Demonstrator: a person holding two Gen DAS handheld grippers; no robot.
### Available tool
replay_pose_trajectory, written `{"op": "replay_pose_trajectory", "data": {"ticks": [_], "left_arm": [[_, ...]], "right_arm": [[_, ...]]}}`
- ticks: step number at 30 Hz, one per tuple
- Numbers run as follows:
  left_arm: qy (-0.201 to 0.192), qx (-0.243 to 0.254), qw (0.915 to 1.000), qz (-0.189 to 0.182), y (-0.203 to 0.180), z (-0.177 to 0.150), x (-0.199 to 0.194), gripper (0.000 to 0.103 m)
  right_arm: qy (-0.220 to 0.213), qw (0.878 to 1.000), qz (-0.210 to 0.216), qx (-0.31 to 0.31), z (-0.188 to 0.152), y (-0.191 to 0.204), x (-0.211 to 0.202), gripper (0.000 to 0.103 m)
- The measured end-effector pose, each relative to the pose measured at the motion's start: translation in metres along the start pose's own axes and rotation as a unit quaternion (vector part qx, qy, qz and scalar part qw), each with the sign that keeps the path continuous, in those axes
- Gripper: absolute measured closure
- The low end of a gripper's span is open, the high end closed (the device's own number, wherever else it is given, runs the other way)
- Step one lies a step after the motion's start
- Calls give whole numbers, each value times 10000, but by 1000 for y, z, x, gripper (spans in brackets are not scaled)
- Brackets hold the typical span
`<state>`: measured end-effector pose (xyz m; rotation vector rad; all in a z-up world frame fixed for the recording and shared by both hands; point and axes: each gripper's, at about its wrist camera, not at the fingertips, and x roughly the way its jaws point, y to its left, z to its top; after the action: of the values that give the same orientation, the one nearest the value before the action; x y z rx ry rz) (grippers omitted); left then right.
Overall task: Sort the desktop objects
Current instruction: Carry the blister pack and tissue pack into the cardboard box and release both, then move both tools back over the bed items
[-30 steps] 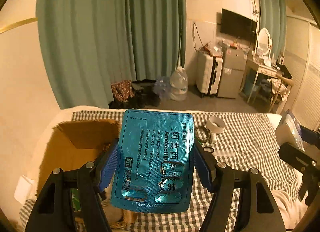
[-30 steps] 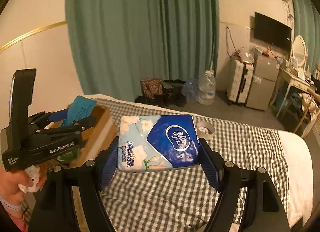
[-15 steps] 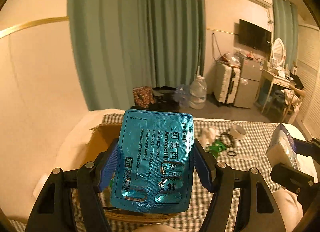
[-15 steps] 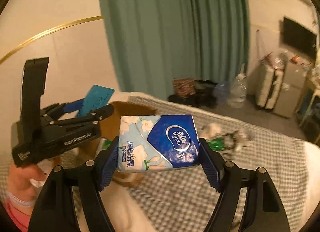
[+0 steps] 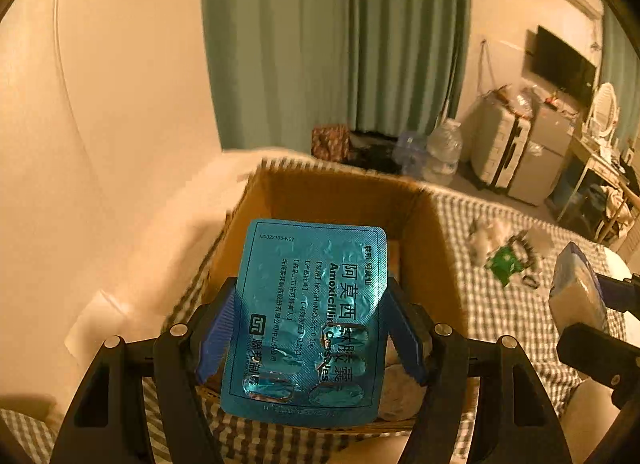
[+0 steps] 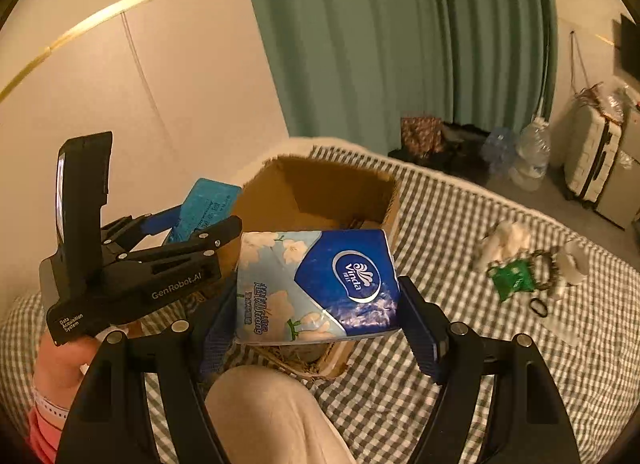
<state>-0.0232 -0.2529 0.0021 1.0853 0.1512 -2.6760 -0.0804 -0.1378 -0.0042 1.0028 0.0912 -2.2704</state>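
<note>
Left gripper [image 5: 310, 328]: clamped on a teal blister pack [image 5: 308, 316] of amoxicillin capsules, blue pads pressing its two long edges; the sheet stands upright in front of the lens.
Blister pack, detail: several pockets near its lower edge look crushed or emptied; how many still hold capsules I cannot tell.
Right gripper [image 6: 316, 312]: closed on a blue and white tissue pack [image 6: 316, 286] marked Vinda, held by its two short ends.
Cardboard box [image 5: 424, 240]: open, brown, standing on the checked bedspread [image 6: 440, 224]; both held items hang over or just in front of its opening.
Box contents: mostly hidden behind the blister pack and the tissue pack; only a pale crumpled lump and some straw-like scraps show at the near wall, and what they are is unclear.
Left gripper in the right wrist view: seen side-on at left, a hand [image 6: 60, 360] around its grip, wrist and pink sleeve cut off by the frame edge.
Right gripper in the left wrist view: only a dark finger and the tissue pack's end show at the right edge.
Loose items on the bedspread: a green packet [image 6: 512, 278], a white crumpled wad [image 6: 504, 242], a dark bracelet-like ring and a small black loop lie together, well apart from the box; blurred, hard to name.
Near foreground: a pale rounded shape, likely the person's knee, covers the bedspread below the box.
Background: green curtains [image 5: 336, 36], suitcase, water bottles.
</note>
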Motion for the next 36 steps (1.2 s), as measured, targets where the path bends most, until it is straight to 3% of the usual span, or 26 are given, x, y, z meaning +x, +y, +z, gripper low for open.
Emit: {"op": "replay_pose_trajectory", "data": {"ticks": [6, 9, 12, 22, 24, 36], "left_arm": [[369, -92, 9992, 123, 14, -8, 36, 28], [362, -237, 9989, 185, 23, -10, 40, 9], [282, -298, 9986, 342, 31, -9, 35, 5], [-71, -392, 9969, 683, 46, 2, 8, 2], [-82, -384, 9974, 602, 47, 3, 4, 2], [-372, -141, 9977, 555, 16, 14, -25, 1]], "right_arm": [[391, 9991, 65, 126, -1, -6, 49, 28], [485, 9987, 80, 101, 3, -5, 65, 28], [524, 9986, 19, -2, 5, 0, 76, 28], [822, 9964, 83, -184, 2, 23, 102, 27], [932, 9953, 259, -59, 3, 25, 108, 18], [553, 9980, -266, 173, 6, 1, 74, 16]]}}
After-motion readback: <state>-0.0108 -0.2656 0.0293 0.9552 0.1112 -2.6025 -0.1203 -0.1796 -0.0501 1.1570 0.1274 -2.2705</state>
